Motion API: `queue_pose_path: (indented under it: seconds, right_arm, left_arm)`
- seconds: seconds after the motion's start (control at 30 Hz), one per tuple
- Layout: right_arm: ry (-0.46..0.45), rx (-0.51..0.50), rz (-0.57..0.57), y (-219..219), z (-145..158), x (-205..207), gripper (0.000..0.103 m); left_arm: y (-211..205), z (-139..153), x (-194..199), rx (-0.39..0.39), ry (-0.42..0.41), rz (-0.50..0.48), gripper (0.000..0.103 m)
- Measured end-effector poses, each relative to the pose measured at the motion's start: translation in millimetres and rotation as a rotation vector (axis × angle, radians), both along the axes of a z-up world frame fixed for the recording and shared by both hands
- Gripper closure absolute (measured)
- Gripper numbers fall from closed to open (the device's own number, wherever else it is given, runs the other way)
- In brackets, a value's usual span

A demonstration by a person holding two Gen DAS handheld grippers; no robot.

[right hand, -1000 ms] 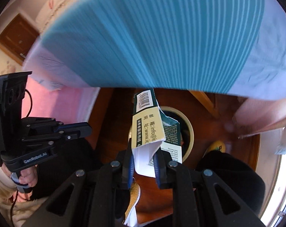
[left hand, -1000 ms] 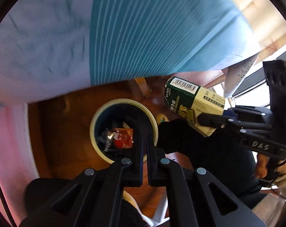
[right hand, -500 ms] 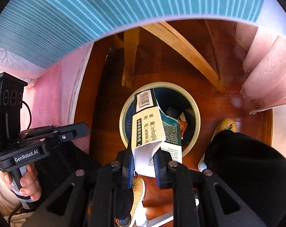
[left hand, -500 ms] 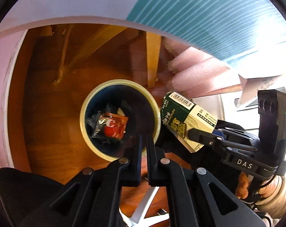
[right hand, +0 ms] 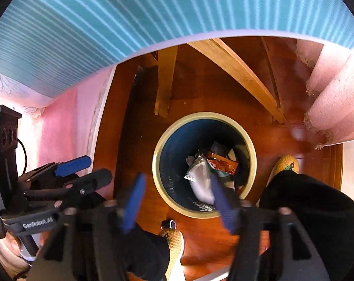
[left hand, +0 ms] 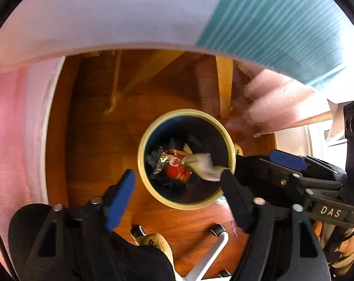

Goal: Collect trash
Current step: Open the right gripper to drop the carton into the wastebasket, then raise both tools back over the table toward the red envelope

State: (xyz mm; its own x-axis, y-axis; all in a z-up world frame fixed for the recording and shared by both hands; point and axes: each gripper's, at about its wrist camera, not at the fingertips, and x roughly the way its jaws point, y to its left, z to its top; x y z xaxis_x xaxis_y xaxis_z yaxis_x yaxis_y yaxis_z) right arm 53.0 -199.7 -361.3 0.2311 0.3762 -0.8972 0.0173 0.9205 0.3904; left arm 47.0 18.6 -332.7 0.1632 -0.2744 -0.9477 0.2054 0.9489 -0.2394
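Nearest the lenses, both pairs of fingers spread wide with nothing between the blue pads: left gripper (left hand: 177, 183) and right gripper (right hand: 177, 193) each just been opening, now released and empty. Just past the right gripper's fingertips, down inside the round cream-rimmed dark blue waste bin (right hand: 164, 138), a pale crumpled carton or wrapper (right hand: 200, 182), blurred, apparently mid-drop or freshly landed; cannot tell which. In the left wrist view, the same bin (left hand: 144, 145) framed between the open fingers, holding a whitish crumpled piece (left hand: 203, 166) atop a red and silver foil snack wrapper (left hand: 174, 167) and darker scraps. Beyond the fingers, only reddish-brown wooden floor (right hand: 282, 140) and pale wooden furniture legs (right hand: 164, 82). Judged from this: current piece deposited, no loose trash visible on the floor; any remaining items out of view.
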Motion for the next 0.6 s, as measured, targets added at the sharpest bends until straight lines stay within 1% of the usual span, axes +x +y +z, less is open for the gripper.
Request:
queue_pose_path:
  seconds: [0.07, 0.13, 0.23, 0.3, 0.37, 0.47, 0.6]
  right_arm:
    - [-0.006, -0.010, 0.009, 2.7, 2.4, -0.6, 0.038]
    - [-0.010, -0.032, 0.020, 5.3, 6.0, -1.5, 0.038]
    - [-0.031, -0.063, 0.045, 5.7, 20.5, -5.2, 0.038]
    - [-0.053, -0.077, 0.071, 5.4, 34.7, -9.0, 0.038]
    - [-0.075, -0.089, 0.098, 4.2, 51.8, -13.5, 0.038]
    - [-0.082, -0.087, 0.136, 2.6, 76.0, -19.4, 0.038]
    - [-0.108, -0.086, 0.172, 1.6, 113.9, -28.0, 0.038]
  left_arm:
    - [2.9, 5.0, -1.6, 0.008, -0.022, 0.014, 0.027]
    - [6.3, 10.1, -3.9, 0.013, -0.036, 0.022, 0.022]
    - [10.3, 19.4, -7.8, 0.013, -0.059, 0.030, 0.020]
    - [11.0, 26.2, -9.6, 0.018, -0.071, 0.032, 0.020]
    - [14.6, 39.5, -13.3, 0.020, -0.085, 0.025, 0.020]
    - [19.4, 57.4, -18.7, 0.035, -0.113, 0.002, 0.020]
    - [25.4, 93.6, -27.0, 0.037, -0.181, -0.025, 0.020]
